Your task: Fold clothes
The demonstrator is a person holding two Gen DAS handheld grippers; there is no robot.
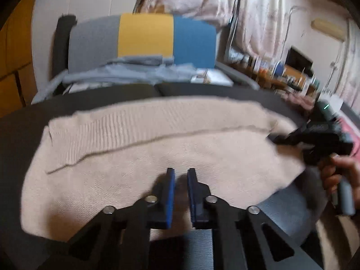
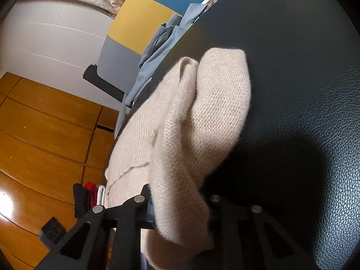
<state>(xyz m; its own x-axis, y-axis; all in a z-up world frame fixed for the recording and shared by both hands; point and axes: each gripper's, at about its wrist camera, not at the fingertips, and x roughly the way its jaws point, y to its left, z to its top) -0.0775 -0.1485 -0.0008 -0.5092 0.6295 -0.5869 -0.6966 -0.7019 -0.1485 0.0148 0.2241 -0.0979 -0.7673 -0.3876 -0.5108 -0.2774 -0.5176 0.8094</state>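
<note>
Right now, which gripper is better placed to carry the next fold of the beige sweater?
Right. The right gripper is clamped on a bunched edge of the beige knit sweater, ready to carry it over. The left gripper sits nearly shut above flat fabric, holding nothing.

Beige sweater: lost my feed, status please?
Left gripper nearly shut, nothing visibly between fingers. Right gripper clamped on a beige sweater fold. Sweater lies across black surface. Nothing in the way.

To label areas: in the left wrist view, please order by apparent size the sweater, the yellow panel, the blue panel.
1. sweater, nearest the camera.
2-3. yellow panel and blue panel: alike, unranked.
</note>
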